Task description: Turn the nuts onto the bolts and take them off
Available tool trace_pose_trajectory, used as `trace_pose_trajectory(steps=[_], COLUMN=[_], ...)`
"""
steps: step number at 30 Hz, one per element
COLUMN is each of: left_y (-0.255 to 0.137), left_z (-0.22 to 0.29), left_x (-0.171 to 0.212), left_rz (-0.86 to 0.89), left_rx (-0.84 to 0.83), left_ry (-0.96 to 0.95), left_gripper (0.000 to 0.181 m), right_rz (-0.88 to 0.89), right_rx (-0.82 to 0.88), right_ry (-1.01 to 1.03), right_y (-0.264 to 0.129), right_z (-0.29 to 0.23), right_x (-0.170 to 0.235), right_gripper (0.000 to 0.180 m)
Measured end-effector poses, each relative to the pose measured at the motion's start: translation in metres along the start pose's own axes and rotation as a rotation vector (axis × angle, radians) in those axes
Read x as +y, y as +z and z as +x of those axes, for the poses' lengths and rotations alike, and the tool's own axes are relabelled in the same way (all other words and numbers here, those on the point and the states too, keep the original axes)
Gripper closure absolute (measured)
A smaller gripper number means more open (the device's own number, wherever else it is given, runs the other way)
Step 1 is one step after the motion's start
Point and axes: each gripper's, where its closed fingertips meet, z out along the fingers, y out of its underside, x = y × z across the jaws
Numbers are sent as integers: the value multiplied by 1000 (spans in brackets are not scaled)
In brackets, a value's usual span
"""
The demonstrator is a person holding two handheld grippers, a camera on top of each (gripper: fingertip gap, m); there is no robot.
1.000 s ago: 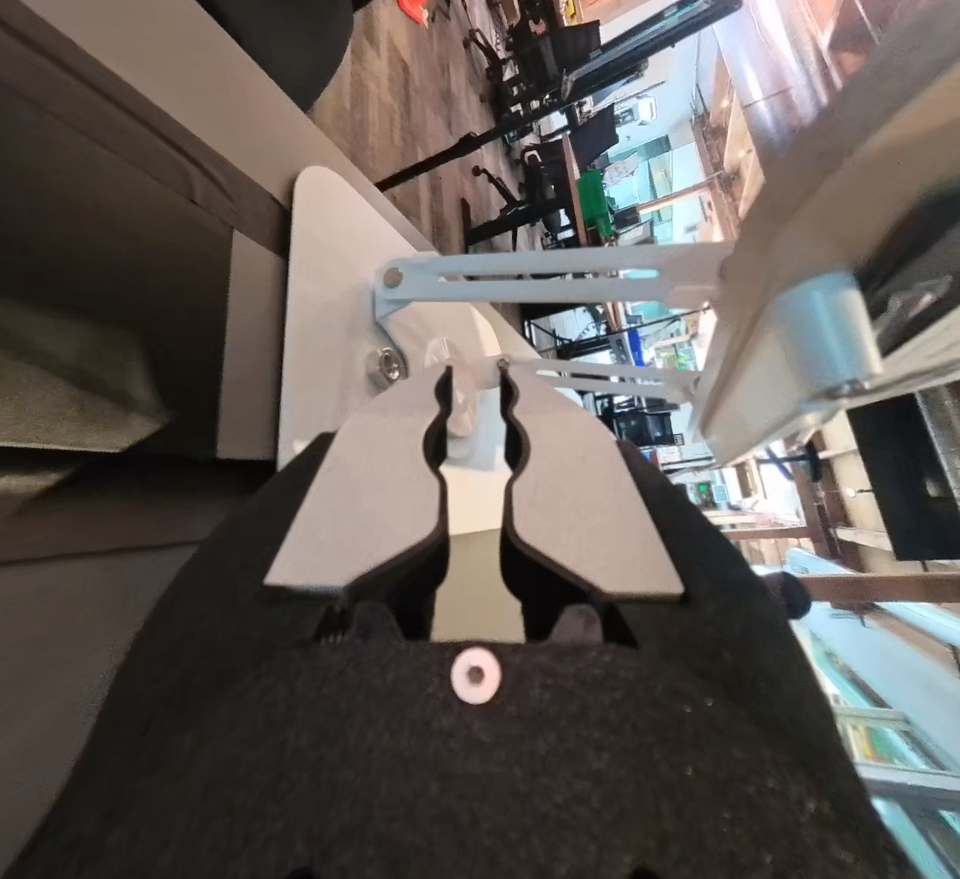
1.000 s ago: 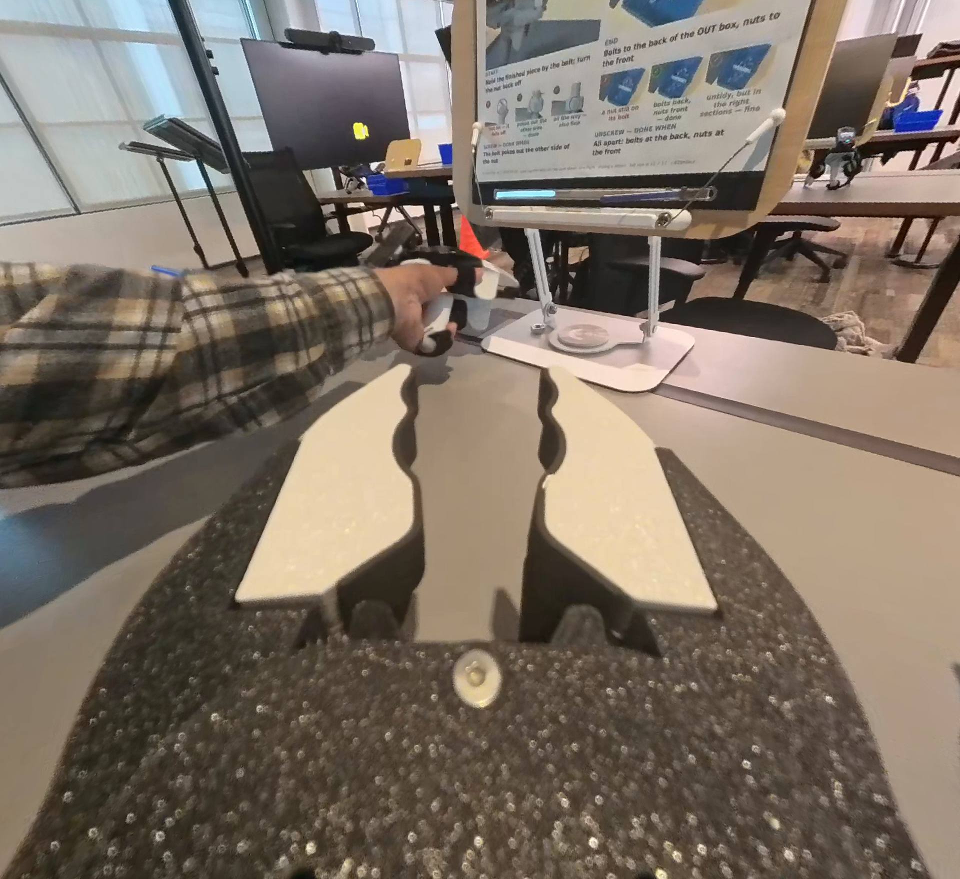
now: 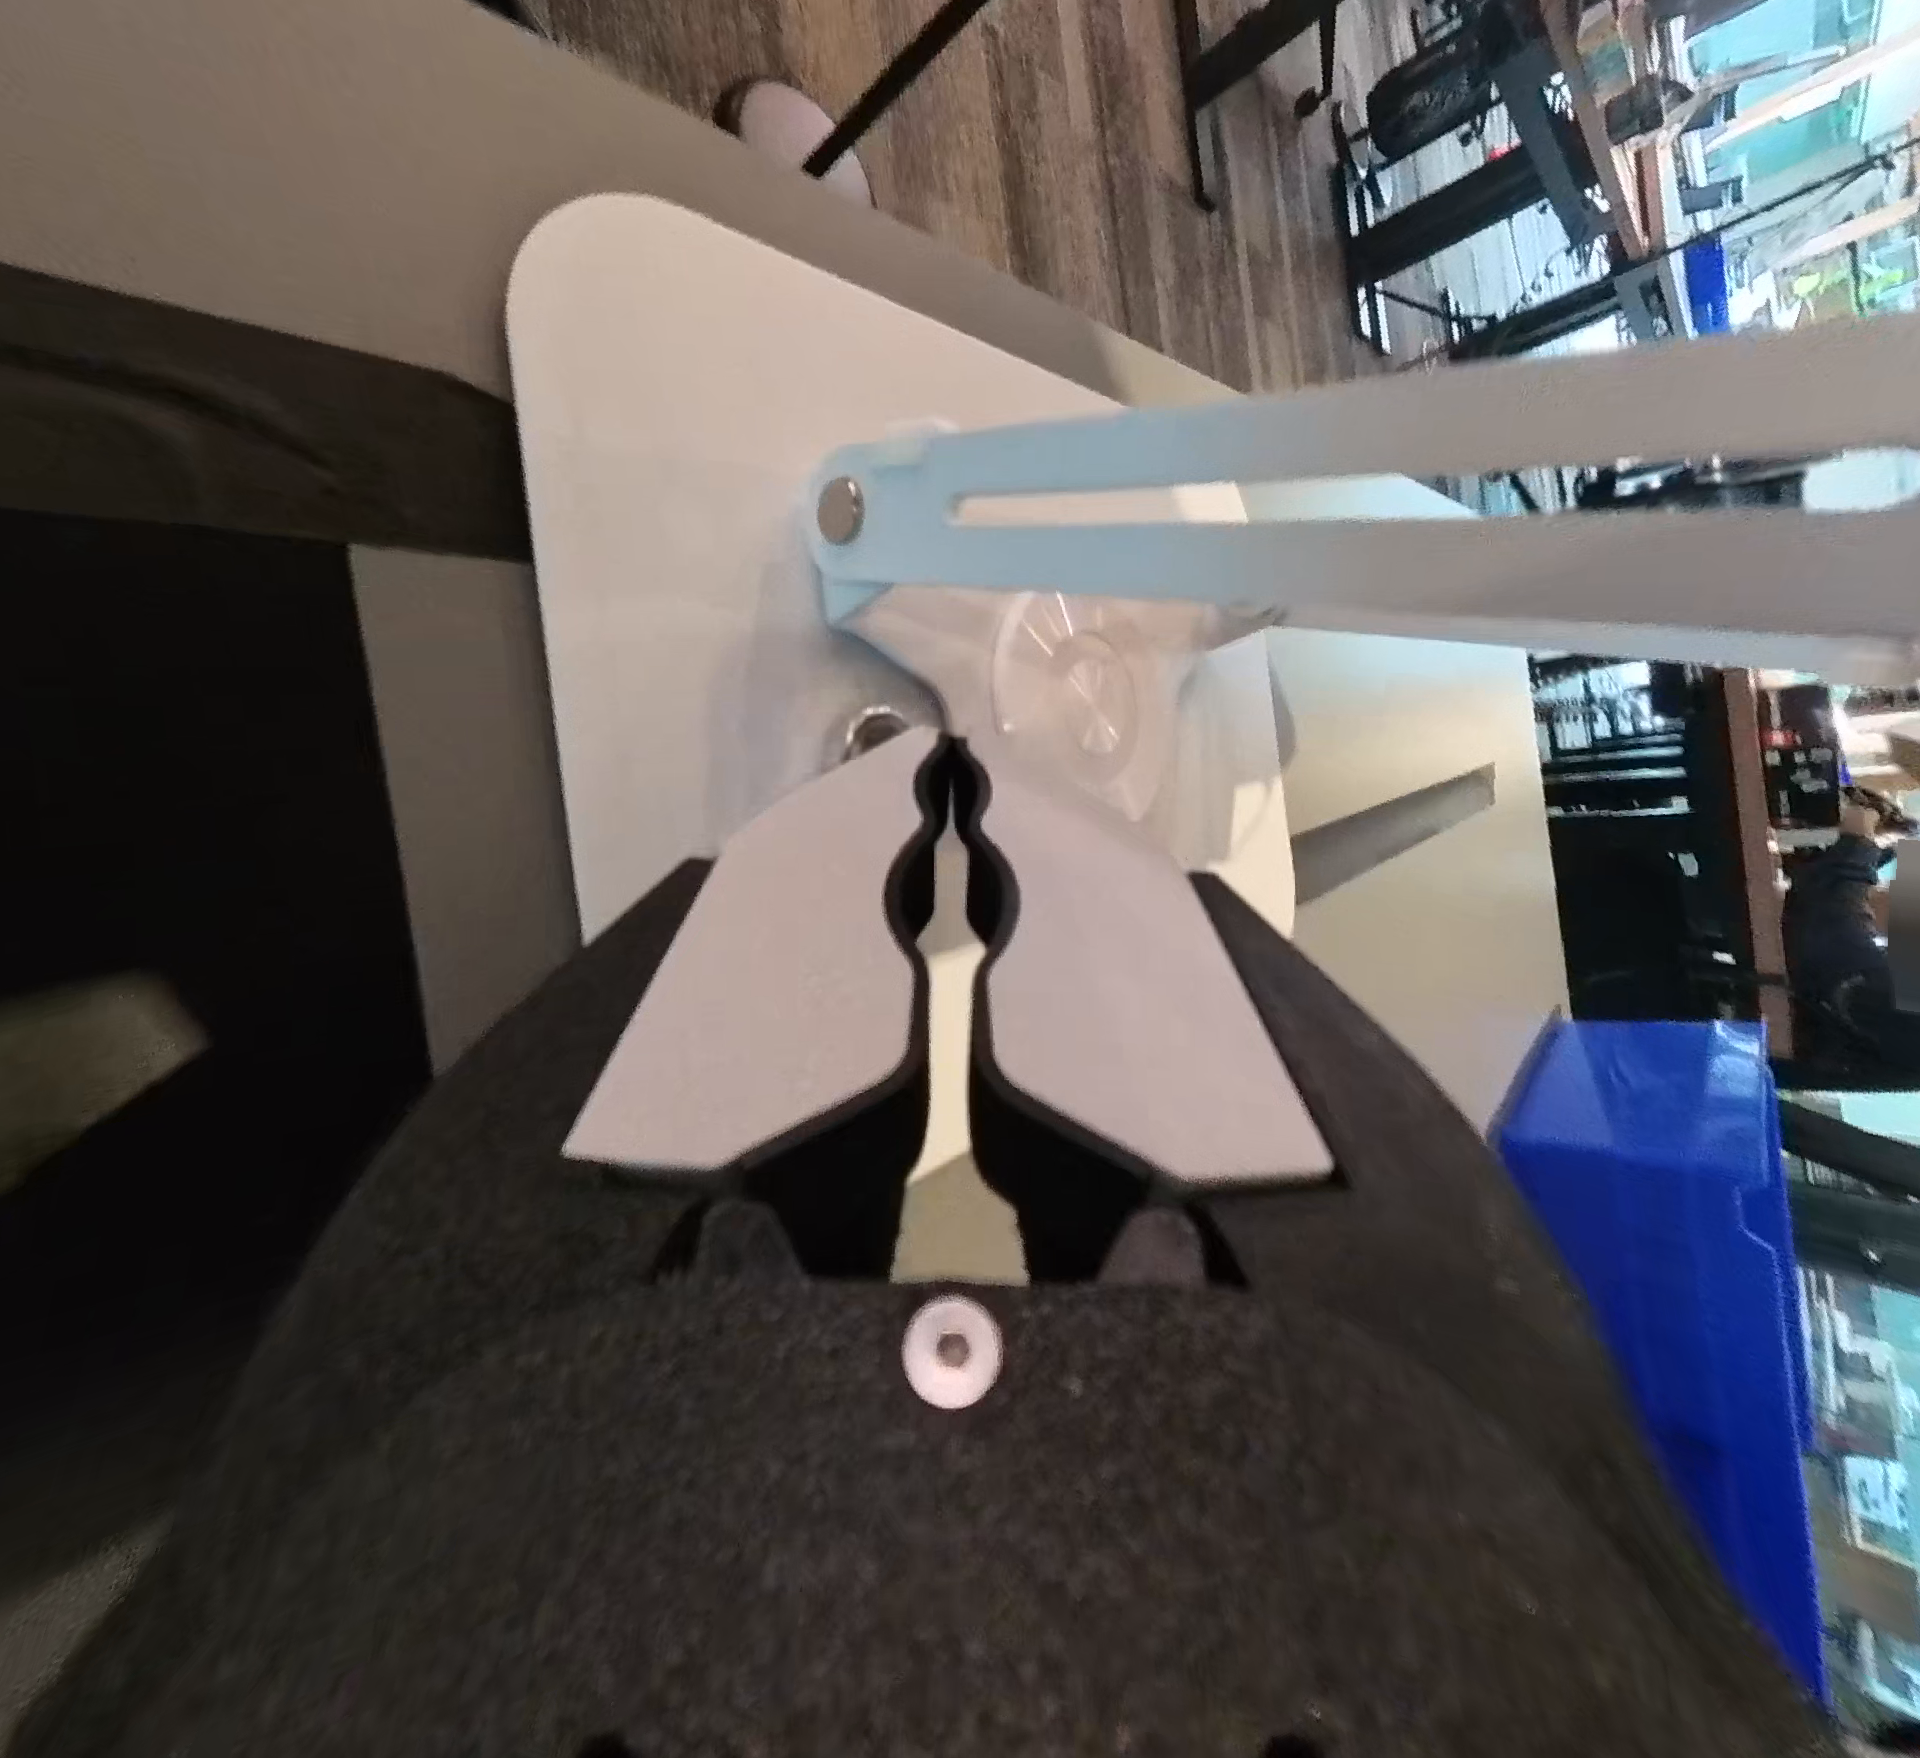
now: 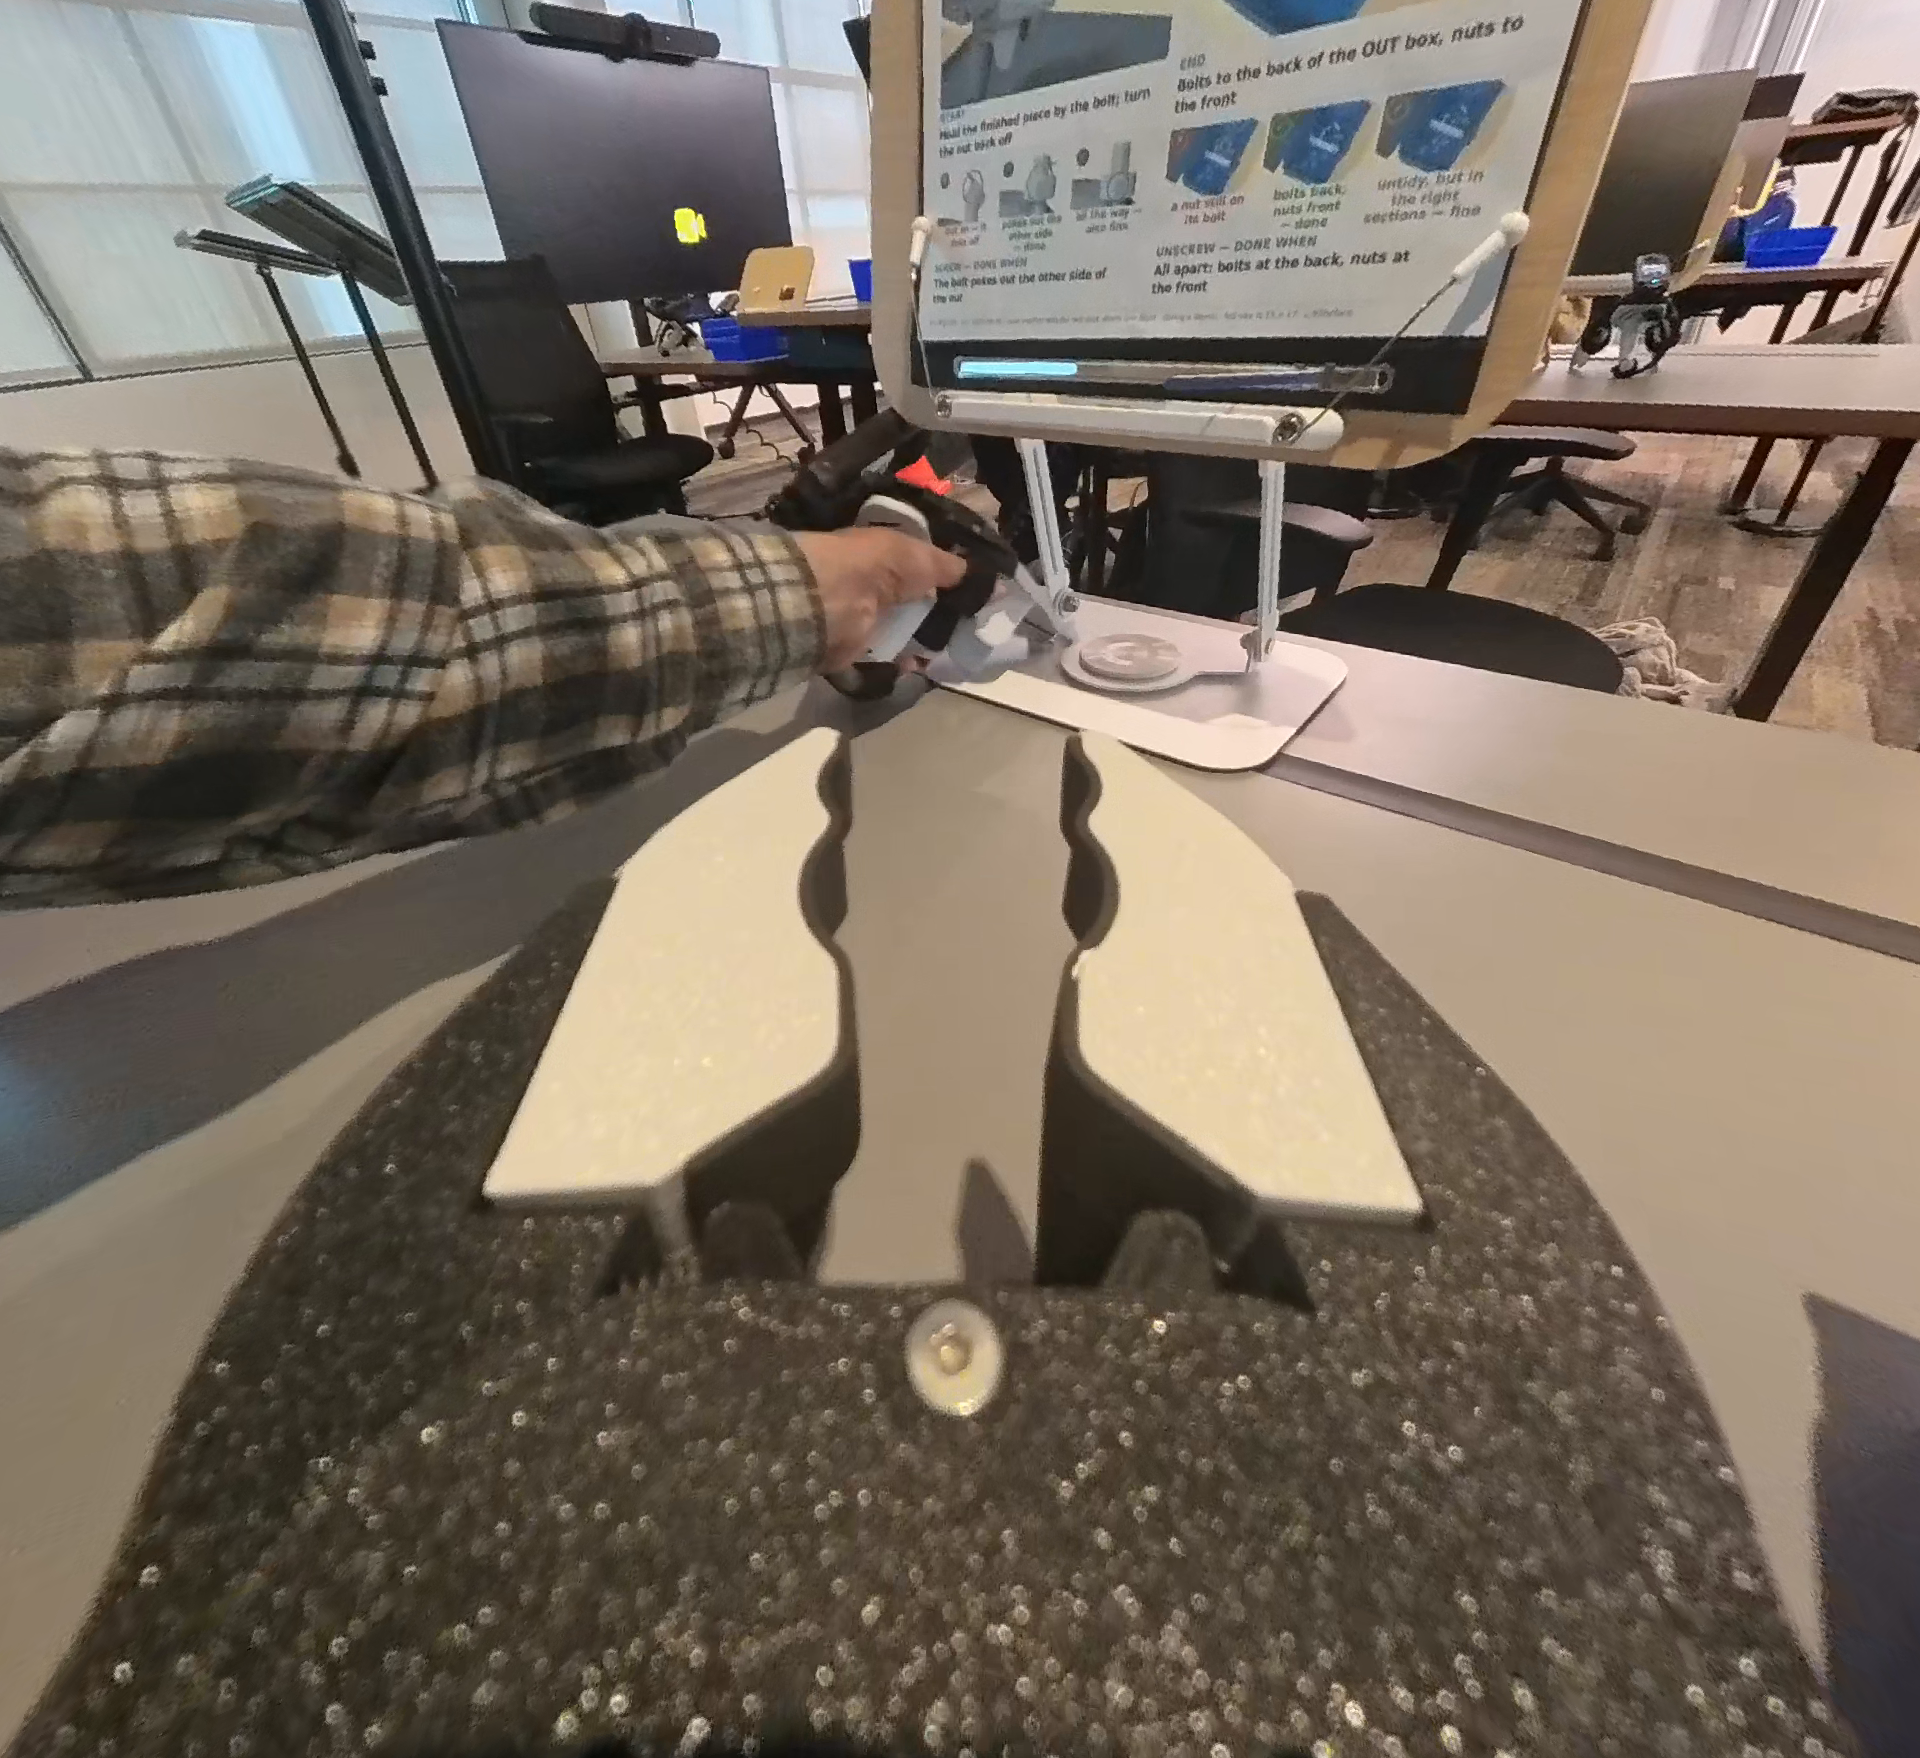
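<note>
My left gripper (image 3: pixel 951 758) is pinched together at the stand (image 3: pixel 644 420); right gripper (image 4: pixel 956 752) waits apart (no nuts seen). Next I must find a bolt.

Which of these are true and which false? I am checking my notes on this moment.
1. The right gripper has its jaws open with nothing between them. True.
2. The left gripper has its jaws spread wide. False: they meet at the tips.
3. The left gripper points at a white base plate. True.
4. A red bin stands beside the left gripper. False: the bin is blue.
</note>
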Motion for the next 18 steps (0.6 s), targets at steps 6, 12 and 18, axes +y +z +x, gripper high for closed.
trace_pose_trajectory(steps=[6,12,18], left_y=[-9,-29,-22], left_z=[3,-10,-16], left_x=[23,-9,-20], left_rz=[-115,111,168], left_rx=[13,-78,-107], left_ry=[0,42,34], left_gripper=[181,181,181], right_rz=[12,13,1], right_rx=[-6,4,6], right_ry=[-15,-26,-33], right_y=[-2,-1,0], right_z=[-4,-3,-2], right_x=[-5,-4,-1], right_gripper=[142,142,142])
